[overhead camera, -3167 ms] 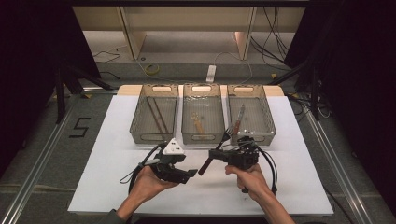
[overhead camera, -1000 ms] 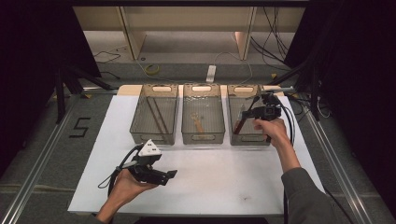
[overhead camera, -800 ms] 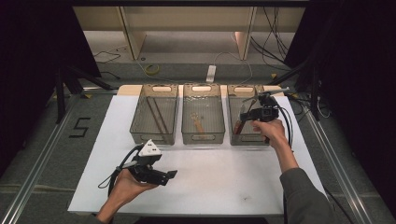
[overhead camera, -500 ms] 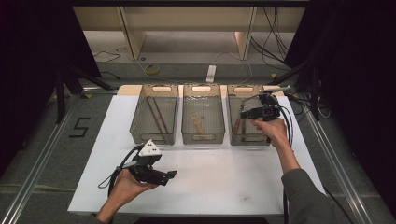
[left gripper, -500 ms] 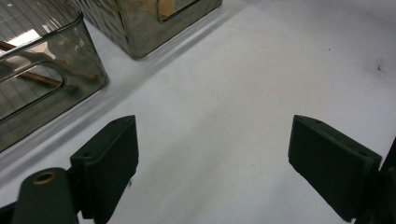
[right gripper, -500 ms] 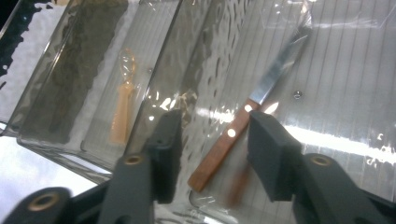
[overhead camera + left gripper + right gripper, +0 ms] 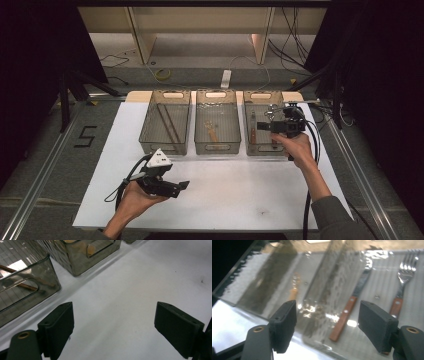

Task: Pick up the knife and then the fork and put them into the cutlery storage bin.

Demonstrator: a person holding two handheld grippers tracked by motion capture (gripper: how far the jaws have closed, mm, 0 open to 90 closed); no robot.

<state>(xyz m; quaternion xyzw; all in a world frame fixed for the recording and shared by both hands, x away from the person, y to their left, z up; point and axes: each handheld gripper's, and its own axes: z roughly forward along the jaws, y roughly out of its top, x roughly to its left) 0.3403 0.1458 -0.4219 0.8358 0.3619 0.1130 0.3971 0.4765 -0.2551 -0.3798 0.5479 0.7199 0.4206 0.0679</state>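
Note:
A wooden-handled knife (image 7: 348, 312) and a wooden-handled fork (image 7: 404, 282) lie side by side in the right clear bin (image 7: 263, 150); the knife (image 7: 253, 134) sits near that bin's left wall. My right gripper (image 7: 259, 125) hovers over this bin, pointing left. Its jaws have just been opening and now stand open with nothing between them (image 7: 327, 325). My left gripper (image 7: 181, 186) rests low over the white table (image 7: 240, 200) near the front, held by a hand, open and empty (image 7: 113, 325).
The left bin (image 7: 165, 123) holds dark sticks, and the middle bin (image 7: 217, 125) a pale wooden utensil. The bins stand in a row at the table's far side. Cables trail from both grippers. Dark floor and metal rails flank the table.
My right gripper carried the knife from mid-table to over the right bin, then opened; the knife now lies in the bin. That hand drew back slightly. The left gripper stayed put.

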